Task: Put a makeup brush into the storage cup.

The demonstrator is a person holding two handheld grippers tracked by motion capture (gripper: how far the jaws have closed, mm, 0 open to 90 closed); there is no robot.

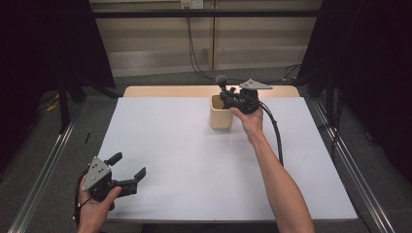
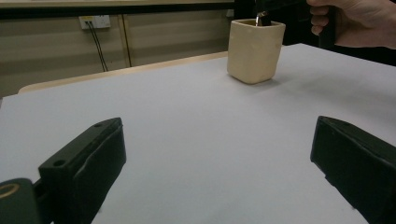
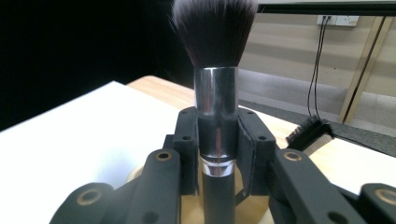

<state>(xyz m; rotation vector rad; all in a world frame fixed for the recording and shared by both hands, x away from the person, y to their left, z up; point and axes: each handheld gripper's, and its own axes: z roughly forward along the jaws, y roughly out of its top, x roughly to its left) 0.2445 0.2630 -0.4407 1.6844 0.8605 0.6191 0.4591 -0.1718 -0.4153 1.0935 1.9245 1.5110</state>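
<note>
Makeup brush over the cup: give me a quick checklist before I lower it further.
1. Right hand-held gripper shut on the makeup brush: ok.
2. Brush upright, bristles up, handle down: ok.
3. Brush above the mouth of the beige cup: ok; handle end shows at the rim.
4. Cup upright on the white table: ok.
5. Cup free inside: cannot tell.
6. Left hand-held gripper open, apart from the cup at the near left corner: ok.

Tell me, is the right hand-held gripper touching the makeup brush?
Touching. The right gripper view shows the right hand-held gripper with both pads pressed on the makeup brush.
</note>
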